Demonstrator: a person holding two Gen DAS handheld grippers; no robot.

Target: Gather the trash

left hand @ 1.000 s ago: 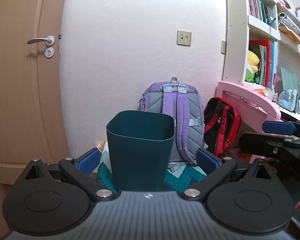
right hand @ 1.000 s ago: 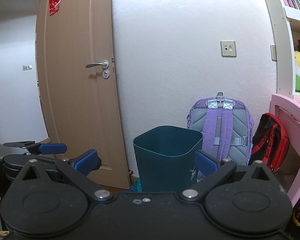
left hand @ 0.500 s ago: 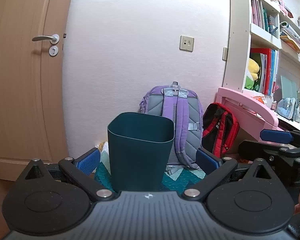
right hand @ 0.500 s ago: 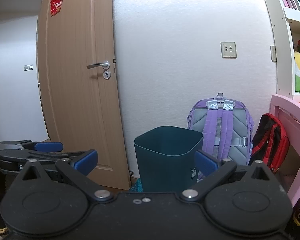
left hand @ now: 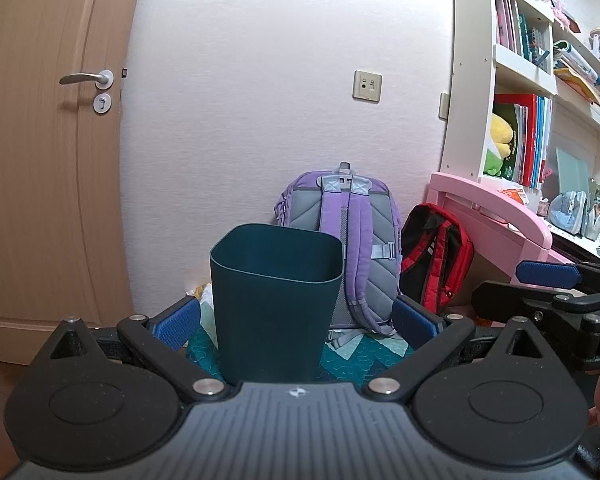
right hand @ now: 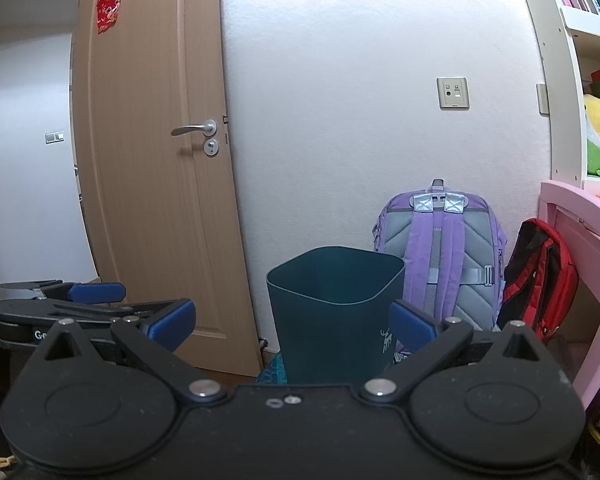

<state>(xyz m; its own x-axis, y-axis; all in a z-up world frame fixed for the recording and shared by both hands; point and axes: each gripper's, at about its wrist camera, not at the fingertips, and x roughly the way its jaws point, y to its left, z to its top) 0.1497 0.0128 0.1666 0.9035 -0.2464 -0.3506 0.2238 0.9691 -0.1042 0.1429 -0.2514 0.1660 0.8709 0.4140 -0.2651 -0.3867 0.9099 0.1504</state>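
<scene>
A dark teal waste bin (left hand: 274,304) stands upright on the floor by the white wall, also in the right wrist view (right hand: 334,316). My left gripper (left hand: 296,320) is open and empty, its blue pads either side of the bin in view, short of it. My right gripper (right hand: 292,324) is open and empty, also short of the bin. The right gripper shows at the right edge of the left wrist view (left hand: 548,284). The left gripper shows at the left of the right wrist view (right hand: 96,300). Some crumpled paper (left hand: 202,300) lies left of the bin.
A purple backpack (left hand: 348,240) and a red one (left hand: 436,264) lean on the wall behind the bin. A pink desk (left hand: 492,212) and white bookshelf (left hand: 512,80) stand on the right. A wooden door (left hand: 48,152) is on the left. A teal patterned mat (left hand: 356,356) lies under the bin.
Both views have shifted slightly: the left gripper has tilted up and drawn back a little, so the bin sits lower. Both grippers stay open.
</scene>
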